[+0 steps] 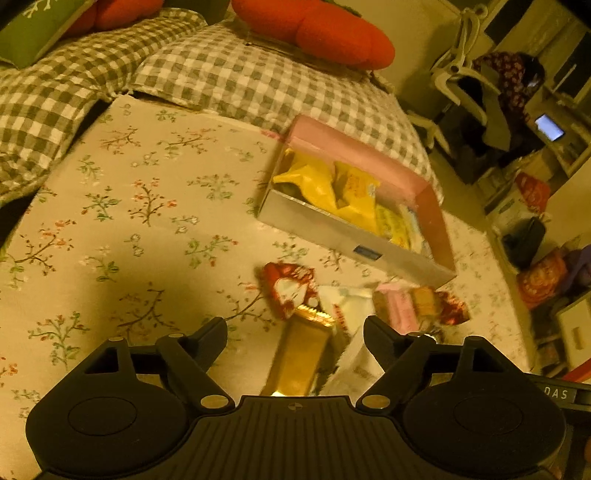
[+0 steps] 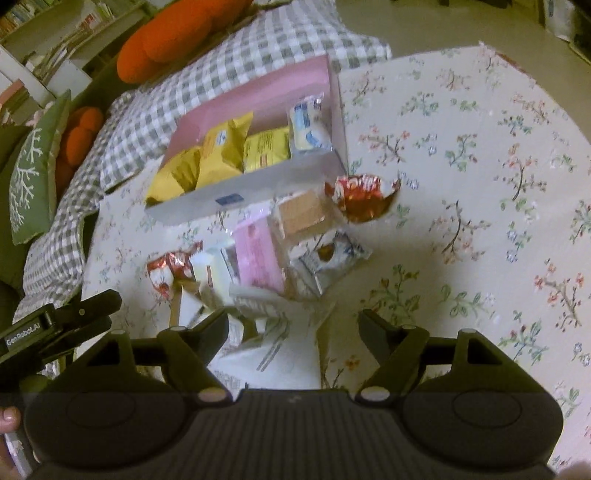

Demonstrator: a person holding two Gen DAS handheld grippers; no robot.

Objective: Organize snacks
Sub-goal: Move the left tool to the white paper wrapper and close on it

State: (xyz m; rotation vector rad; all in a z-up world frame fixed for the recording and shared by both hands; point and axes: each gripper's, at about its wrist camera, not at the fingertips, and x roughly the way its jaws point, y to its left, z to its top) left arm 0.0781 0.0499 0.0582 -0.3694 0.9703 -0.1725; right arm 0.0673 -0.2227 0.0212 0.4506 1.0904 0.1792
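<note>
I have both grippers hanging over a floral sheet (image 2: 480, 184) with the snacks spread in front of them. My left gripper (image 1: 295, 326) has its jaws spread wide with nothing between them; a gold packet (image 1: 301, 356) lies on the sheet below the gap, and I cannot tell whether either finger touches it. My right gripper (image 2: 293, 323) is likewise spread wide and empty, above a white wrapper (image 2: 269, 354) at the near edge of the pile. The box (image 2: 258, 103), pink inside with a pale outer wall, sits beyond the pile against the checked pillows (image 2: 229, 55) and holds yellow packets (image 2: 221, 147) plus a white-and-blue one (image 2: 308, 127) at its right end. Loose on the sheet just in front of the box are a pink packet (image 2: 256, 254), a tan cracker pack (image 2: 303, 212), a red foil wrapper (image 2: 364, 197) to the right, a smaller red-and-white wrapper (image 2: 170, 267) to the left, and a clear-wrapped white-and-blue snack (image 2: 328, 258). Orange cushions (image 1: 321, 29) lie behind the pillows.
</note>
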